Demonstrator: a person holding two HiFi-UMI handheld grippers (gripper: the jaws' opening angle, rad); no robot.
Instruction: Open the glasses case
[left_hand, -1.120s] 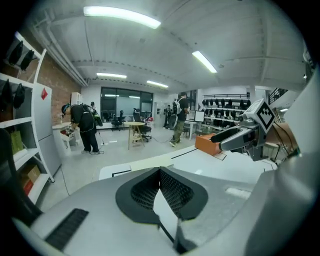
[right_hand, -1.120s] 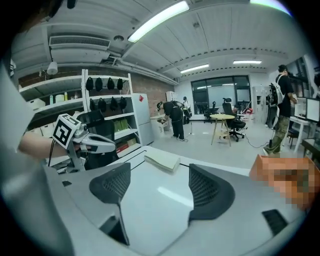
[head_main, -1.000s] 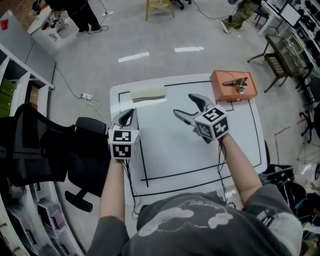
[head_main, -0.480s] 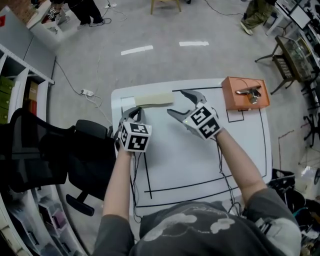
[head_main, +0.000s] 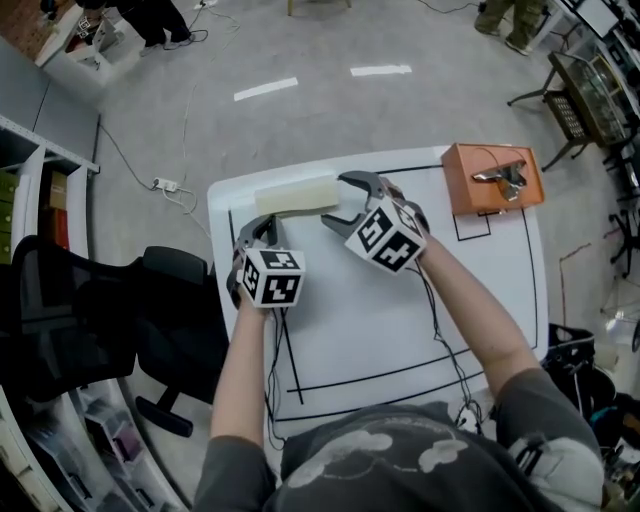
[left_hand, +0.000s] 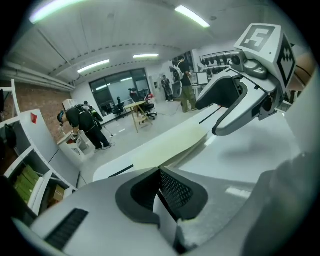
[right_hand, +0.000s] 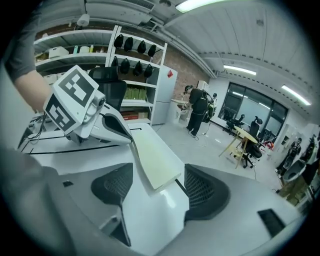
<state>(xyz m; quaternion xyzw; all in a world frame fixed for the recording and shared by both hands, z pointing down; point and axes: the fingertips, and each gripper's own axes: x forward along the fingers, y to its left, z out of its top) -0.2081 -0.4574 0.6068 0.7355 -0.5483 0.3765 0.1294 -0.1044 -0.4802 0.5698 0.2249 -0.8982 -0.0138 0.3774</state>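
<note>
A closed cream glasses case (head_main: 295, 196) lies at the far left of the white table (head_main: 400, 320). My right gripper (head_main: 335, 202) is at the case's right end, its jaws closing but still wide. In the right gripper view the case's end (right_hand: 155, 160) sits between the pads (right_hand: 200, 187) with a gap on each side. My left gripper (head_main: 262, 222) rests just in front of the case's left part, shut with nothing in it (left_hand: 161, 172). From the left gripper view the case (left_hand: 170, 145) stretches ahead and the right gripper (left_hand: 235, 107) stands at its far end.
An orange box (head_main: 492, 178) with a metal clip on top stands at the table's far right corner. Black lines mark a rectangle on the table. A black office chair (head_main: 100, 320) and shelves are at the left. People stand far back in the room.
Both grippers have come down and forward to the case. The right one rolled and moved left, so that its jaws now straddle the case's right end. The left one stayed shut.
</note>
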